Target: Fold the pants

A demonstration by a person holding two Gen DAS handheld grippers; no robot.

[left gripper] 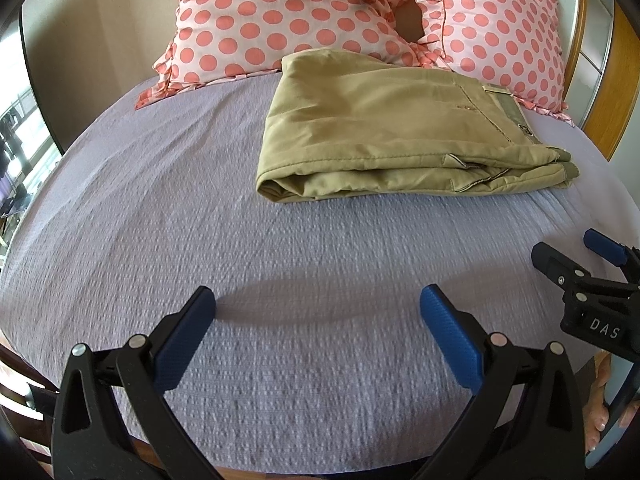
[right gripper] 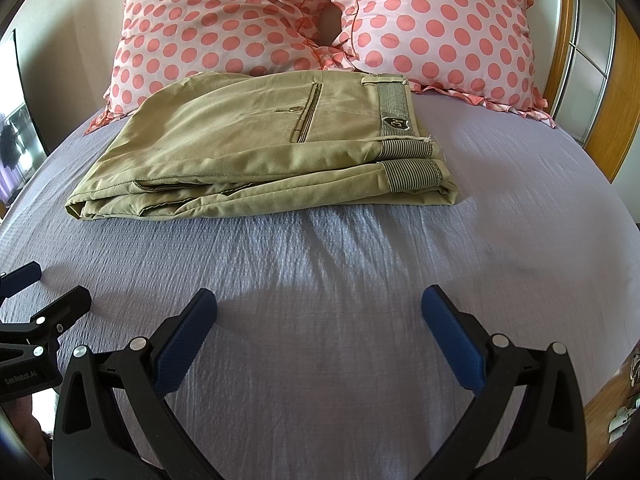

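Note:
Khaki pants (left gripper: 384, 128) lie folded into a thick rectangle on the lilac bedspread (left gripper: 280, 280), near the pillows. In the right wrist view the pants (right gripper: 248, 152) show a back pocket and a striped waistband at their right end. My left gripper (left gripper: 318, 304) is open and empty, hovering over bare bedspread well short of the pants. My right gripper (right gripper: 320, 304) is also open and empty, over the bedspread (right gripper: 360, 300) in front of the pants. Each gripper shows at the edge of the other's view, the right one (left gripper: 576, 256) and the left one (right gripper: 44, 288).
Two pink polka-dot pillows (right gripper: 224, 20) (right gripper: 444, 28) lean at the head of the bed just behind the pants. A wooden headboard with a metal rail (right gripper: 580, 60) runs along the right. A window (left gripper: 20, 140) is at the far left.

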